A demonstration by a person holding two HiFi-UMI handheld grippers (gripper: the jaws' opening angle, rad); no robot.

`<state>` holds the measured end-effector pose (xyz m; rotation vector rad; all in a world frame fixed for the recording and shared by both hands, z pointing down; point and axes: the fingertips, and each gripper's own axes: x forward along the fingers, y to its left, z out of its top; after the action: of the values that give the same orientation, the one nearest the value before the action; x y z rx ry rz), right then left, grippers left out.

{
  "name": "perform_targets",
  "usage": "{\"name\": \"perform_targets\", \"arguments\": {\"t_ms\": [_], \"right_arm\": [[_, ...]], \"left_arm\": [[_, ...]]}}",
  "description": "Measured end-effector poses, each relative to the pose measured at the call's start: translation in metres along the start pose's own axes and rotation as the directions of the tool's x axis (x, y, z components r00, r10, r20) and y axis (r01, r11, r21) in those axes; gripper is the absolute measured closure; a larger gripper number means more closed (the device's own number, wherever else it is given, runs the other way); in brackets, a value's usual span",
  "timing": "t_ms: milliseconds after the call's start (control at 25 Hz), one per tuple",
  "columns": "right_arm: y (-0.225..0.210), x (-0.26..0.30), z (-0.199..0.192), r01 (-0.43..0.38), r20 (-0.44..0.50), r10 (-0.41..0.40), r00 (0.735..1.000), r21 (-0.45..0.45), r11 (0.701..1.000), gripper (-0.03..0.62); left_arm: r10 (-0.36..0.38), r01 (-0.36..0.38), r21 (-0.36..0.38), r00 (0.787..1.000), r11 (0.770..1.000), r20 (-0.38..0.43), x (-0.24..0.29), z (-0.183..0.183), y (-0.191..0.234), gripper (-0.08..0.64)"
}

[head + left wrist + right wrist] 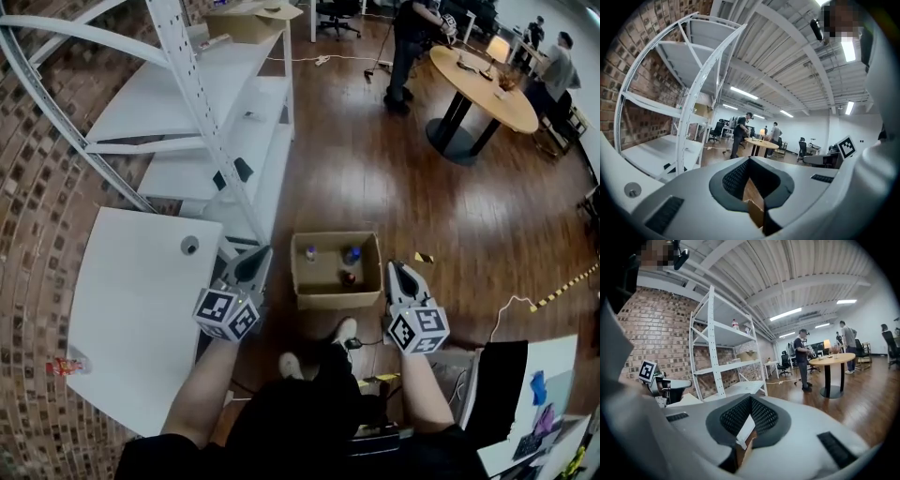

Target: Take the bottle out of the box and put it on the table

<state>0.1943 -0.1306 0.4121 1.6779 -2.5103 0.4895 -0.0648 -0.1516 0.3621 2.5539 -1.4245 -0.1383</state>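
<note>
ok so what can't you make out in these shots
Head view: what lies in the open brown cardboard box is too small to identify.
Left gripper view: the shut left gripper hides all but a brown sliver of it.
Right gripper view: the shut right gripper hides it likewise.
Head view: red thing on white table, too small.

Right gripper (750, 404): I read the jaws as pressed together, with nothing gripped between the pads.
Left gripper (684, 383): at my left edge, with its marker cube facing me.
Shelf rack (715, 348): white, upright against the brick wall (656, 329); a cardboard box (746, 355) sits on one shelf.
Round table (833, 360): on the wood floor (867, 404), far off; one person (803, 357) stands beside it, another (846, 341) behind it.
</note>
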Motion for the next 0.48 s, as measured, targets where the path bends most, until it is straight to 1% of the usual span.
{"name": "perform_targets", "arguments": {"t_ms": [160, 320, 480], "right_arm": [[-0.012, 0.019, -0.033, -0.012, -0.076, 0.014, 0.997, 0.029, 1.000, 0.588], [-0.026, 0.038, -0.053, -0.020, -0.133, 0.025, 0.991, 0.035, 0.999, 0.588], [-0.045, 0.058, -0.069, -0.016, -0.178, 0.025, 0.984, 0.052, 0.999, 0.588]], "left_arm": [[0.060, -0.064, -0.051, 0.996, 0.997, -0.065, 0.008, -0.035, 0.017, 0.558], [0.076, -0.084, -0.061, 0.990, 0.995, -0.121, 0.020, -0.061, 0.026, 0.558], [0.090, -0.104, -0.081, 0.983, 0.991, -0.161, 0.038, -0.087, 0.036, 0.558]]}}
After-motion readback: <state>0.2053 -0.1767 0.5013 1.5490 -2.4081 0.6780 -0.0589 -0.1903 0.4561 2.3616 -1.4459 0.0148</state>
